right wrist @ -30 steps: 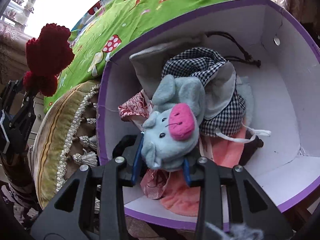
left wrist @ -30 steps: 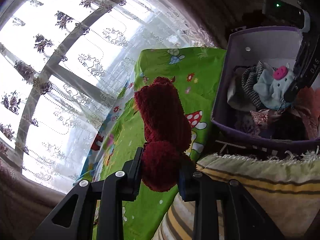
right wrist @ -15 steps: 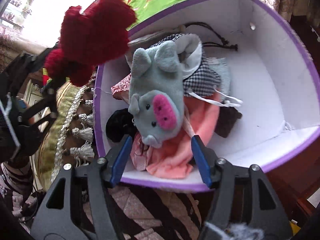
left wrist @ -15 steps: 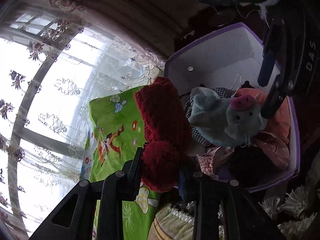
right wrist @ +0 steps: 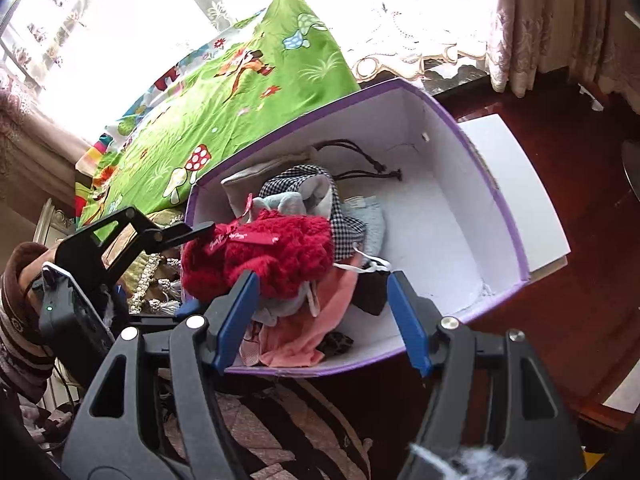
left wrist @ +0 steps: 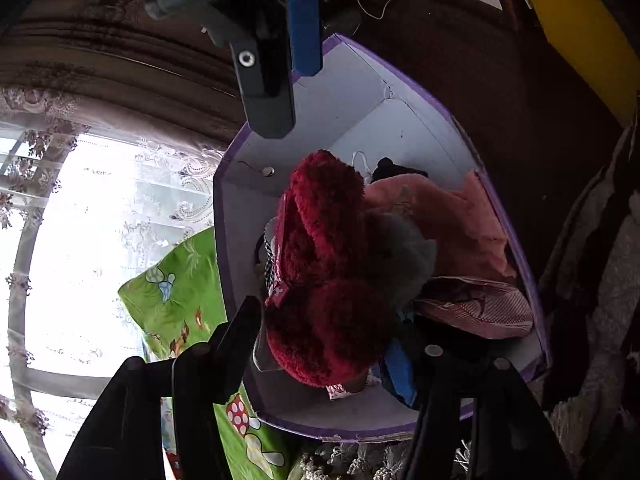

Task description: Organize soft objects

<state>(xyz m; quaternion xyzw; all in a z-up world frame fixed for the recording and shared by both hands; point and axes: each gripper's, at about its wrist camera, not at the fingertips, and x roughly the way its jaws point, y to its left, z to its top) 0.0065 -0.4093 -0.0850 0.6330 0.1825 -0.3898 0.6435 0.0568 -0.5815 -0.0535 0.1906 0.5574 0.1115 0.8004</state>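
Observation:
A purple-rimmed white box [right wrist: 504,216] holds several soft things: a checked cloth [right wrist: 344,216], a salmon cloth [right wrist: 316,320], a grey plush pig [left wrist: 404,256]. A red fuzzy toy [right wrist: 272,252] lies on top of the pile, also in the left wrist view [left wrist: 324,264]. My left gripper [left wrist: 324,344] is open with its fingers spread either side of the red toy, over the box. My right gripper [right wrist: 320,300] is open and empty, drawn back at the box's near rim; it also shows in the left wrist view [left wrist: 280,68].
A green cartoon-print pillow [right wrist: 224,96] lies behind the box by the bright window. A striped tasselled cushion [right wrist: 156,268] sits left of the box. The box stands on a dark wooden surface [right wrist: 560,140] with a white lid [right wrist: 516,184] under it.
My left gripper carried the red toy over the box and opened, so the toy rests on the pile. My right gripper let go of the grey pig and pulled back.

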